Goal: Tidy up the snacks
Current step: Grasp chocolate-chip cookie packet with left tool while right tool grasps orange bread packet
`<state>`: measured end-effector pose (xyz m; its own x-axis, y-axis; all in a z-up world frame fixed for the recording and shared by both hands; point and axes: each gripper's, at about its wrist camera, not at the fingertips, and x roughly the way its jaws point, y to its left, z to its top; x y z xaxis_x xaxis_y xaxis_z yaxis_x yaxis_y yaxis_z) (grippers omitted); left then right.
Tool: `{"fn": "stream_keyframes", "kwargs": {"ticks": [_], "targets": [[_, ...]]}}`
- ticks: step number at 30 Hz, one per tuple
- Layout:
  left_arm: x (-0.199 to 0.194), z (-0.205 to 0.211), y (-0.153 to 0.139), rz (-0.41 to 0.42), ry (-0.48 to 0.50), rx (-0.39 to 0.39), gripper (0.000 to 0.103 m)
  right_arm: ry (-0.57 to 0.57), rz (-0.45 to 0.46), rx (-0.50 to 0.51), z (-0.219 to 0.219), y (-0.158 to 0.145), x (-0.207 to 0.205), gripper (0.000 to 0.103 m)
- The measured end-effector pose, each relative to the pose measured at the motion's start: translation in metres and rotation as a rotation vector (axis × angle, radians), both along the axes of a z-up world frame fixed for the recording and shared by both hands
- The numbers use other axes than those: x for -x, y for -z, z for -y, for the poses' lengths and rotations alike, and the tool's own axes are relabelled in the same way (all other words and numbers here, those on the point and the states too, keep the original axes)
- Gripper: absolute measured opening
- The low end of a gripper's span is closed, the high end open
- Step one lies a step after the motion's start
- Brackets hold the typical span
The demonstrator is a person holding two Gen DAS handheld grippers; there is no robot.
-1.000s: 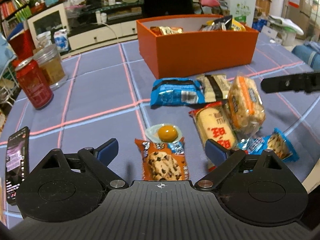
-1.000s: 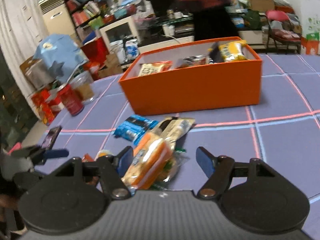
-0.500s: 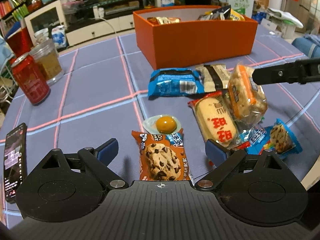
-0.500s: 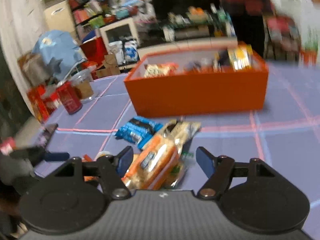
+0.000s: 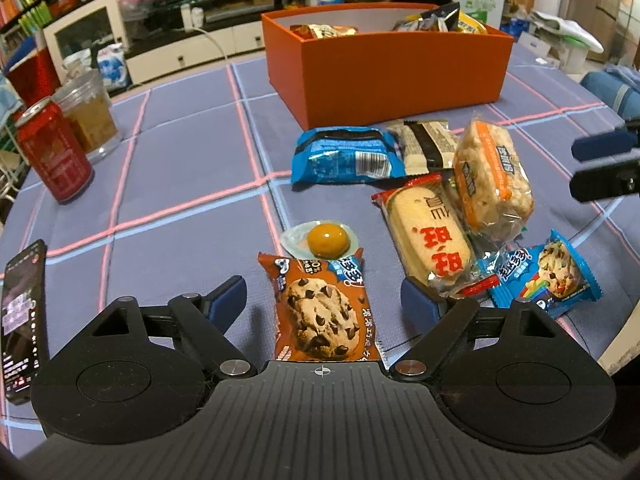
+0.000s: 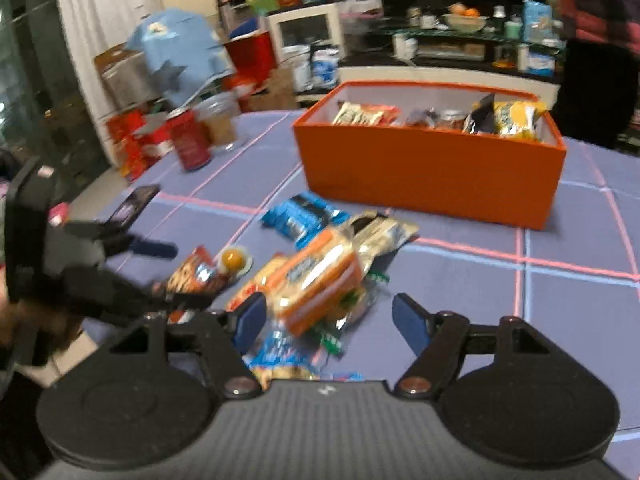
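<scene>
— On the blue-grey checked tabletop (image 5: 180,120), what lies nearest the left tongs (image 5: 322,300)?

— Between their spread blue fingers lies the brown chocolate-chip cookie packet (image 5: 324,312), flat on the cloth, touched by neither finger. Just beyond it sits the small clear-wrapped yellow yolk sweet (image 5: 326,238)

— And the right tongs (image 6: 328,318)?

— Spread wide too, gripping nothing. They hover over the orange-and-clear rice cracker bag (image 6: 320,276), which leans on the red-edged pale cake packet (image 5: 430,236). Their tips also show at the right edge of the left camera's view

— Other loose snacks?

— A blue foil biscuit pack (image 5: 346,154) and a beige bar with a black stripe (image 5: 428,142) lie side by side near the box; a blue rainbow-cookie packet (image 5: 548,276) lies nearest the tabletop edge

— The box?

— The open orange rectangular box (image 5: 400,68) stands beyond the pile, already holding several packets, a yellow bag (image 6: 516,118) among them

— Anything else?

— A red drink can (image 5: 54,156) beside a clear plastic cup of brown liquid (image 5: 90,114) on the far left, and a black phone (image 5: 22,320) lying flat with its screen lit
</scene>
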<state>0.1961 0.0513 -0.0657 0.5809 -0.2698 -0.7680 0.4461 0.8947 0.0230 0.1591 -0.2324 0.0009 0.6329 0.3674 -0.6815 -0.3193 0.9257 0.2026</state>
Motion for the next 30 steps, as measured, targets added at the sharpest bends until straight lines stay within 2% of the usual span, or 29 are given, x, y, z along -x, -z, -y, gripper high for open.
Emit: {"fn": "stream_keyframes", "kwargs": {"ticks": [2, 4, 6, 8, 12, 14, 16, 20, 23, 24, 25, 27, 29, 30], "targets": [[0.0, 0.002, 0.001, -0.005, 0.003, -0.003, 0.052, 0.066, -0.018, -0.007, 0.002, 0.004, -0.005, 0.075], [0.001, 0.004, 0.002, -0.003, 0.012, -0.006, 0.052, 0.168, -0.037, -0.059, -0.001, 0.009, -0.01, 0.075], [0.002, 0.003, 0.003, -0.007, 0.015, -0.001, 0.052, 0.215, -0.043, -0.109, -0.01, 0.015, -0.012, 0.075], [0.0, 0.0, 0.005, -0.021, 0.001, 0.011, 0.051, 0.243, -0.035, -0.102, -0.019, 0.02, -0.014, 0.075], [-0.003, -0.006, 0.005, -0.04, -0.031, 0.045, 0.047, 0.236, -0.042, -0.132, -0.032, 0.023, -0.024, 0.076], [-0.005, -0.005, 0.005, -0.051, -0.035, 0.058, 0.046, 0.231, -0.041, -0.096, -0.04, 0.025, -0.029, 0.076], [-0.005, 0.0, 0.005, -0.051, -0.024, 0.05, 0.045, 0.238, -0.056, -0.11, -0.041, 0.025, -0.028, 0.076], [-0.003, 0.007, 0.004, -0.04, -0.01, 0.045, 0.045, 0.244, -0.008, -0.093, -0.046, 0.022, -0.025, 0.076], [-0.004, 0.012, 0.006, -0.045, -0.008, 0.034, 0.044, 0.252, -0.049, -0.086, -0.047, 0.032, -0.033, 0.075], [-0.004, 0.013, 0.006, -0.048, -0.003, 0.03, 0.043, 0.252, -0.07, -0.101, -0.046, 0.037, -0.036, 0.07], [-0.004, 0.014, 0.007, -0.05, 0.001, 0.029, 0.042, 0.253, -0.08, -0.118, -0.044, 0.039, -0.037, 0.071], [-0.003, 0.014, 0.008, -0.058, 0.007, 0.029, 0.039, 0.245, -0.067, -0.113, -0.043, 0.035, -0.036, 0.049], [-0.004, 0.014, 0.01, -0.068, 0.01, 0.033, 0.033, 0.23, -0.064, -0.12, -0.041, 0.033, -0.035, 0.037], [-0.005, 0.013, 0.01, -0.074, 0.01, 0.04, 0.024, 0.223, -0.068, -0.118, -0.04, 0.032, -0.035, 0.036]]}}
